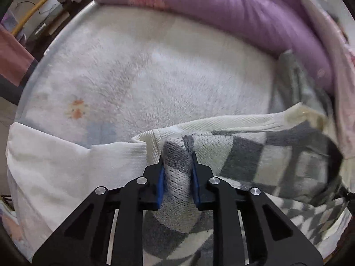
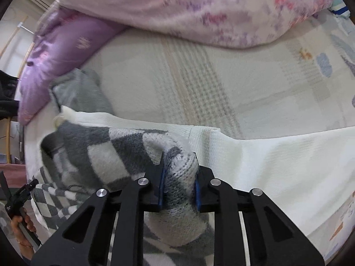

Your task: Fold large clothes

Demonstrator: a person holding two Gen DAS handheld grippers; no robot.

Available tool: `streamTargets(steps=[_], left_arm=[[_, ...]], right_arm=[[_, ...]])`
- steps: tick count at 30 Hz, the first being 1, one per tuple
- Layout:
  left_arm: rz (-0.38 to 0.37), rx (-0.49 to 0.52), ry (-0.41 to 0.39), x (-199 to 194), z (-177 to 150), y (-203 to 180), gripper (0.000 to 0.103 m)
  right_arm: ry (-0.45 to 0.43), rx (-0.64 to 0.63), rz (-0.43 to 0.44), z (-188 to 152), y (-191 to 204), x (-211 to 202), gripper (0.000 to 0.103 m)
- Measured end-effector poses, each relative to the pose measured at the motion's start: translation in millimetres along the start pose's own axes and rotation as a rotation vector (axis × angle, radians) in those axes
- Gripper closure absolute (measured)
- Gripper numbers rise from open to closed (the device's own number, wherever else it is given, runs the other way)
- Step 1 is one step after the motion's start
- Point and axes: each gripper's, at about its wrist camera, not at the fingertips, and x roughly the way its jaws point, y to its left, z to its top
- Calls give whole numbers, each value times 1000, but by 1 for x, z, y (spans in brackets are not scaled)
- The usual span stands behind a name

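Both grippers are clamped on the checkered sweater (image 1: 244, 155): left gripper (image 1: 177, 173) and right gripper (image 2: 179, 175) each pinch a bunched knit edge between blue pads. The sweater is held up over the bed (image 1: 144, 71), near its front edge, white lining showing, purple quilt (image 1: 233, 11) along the far edge. Looks like mid-fold, carrying one edge across. Next: keep both ends level, lay it flat, then release.

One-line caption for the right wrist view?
Right gripper jaws shut on a grey-and-white checkered knit garment over a bed.
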Motion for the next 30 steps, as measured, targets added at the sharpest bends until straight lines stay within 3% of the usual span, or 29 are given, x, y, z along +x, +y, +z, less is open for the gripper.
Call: streamTargets(steps=[4,9,18,24,30], left_arm=[[-41,4,-99,-57,-18,-4,85],[-59,-24,-168,-119,-57,-1,85],[-61,-121,-206,-191,-172,50,85],[-60,-183,-150,-198,-263,91,85],[-72,-136,9,-152,-340,128,84]], right_arm=[[-73,-24,53,-22,1,-41,86],[-130,-61,95,-64,-4,-94,87],[-139,-81,157,-156,-40,-170,87],[-86,-28,140,-254,-72,-189,86],[-24,42,71,-352,-93,-157,82]])
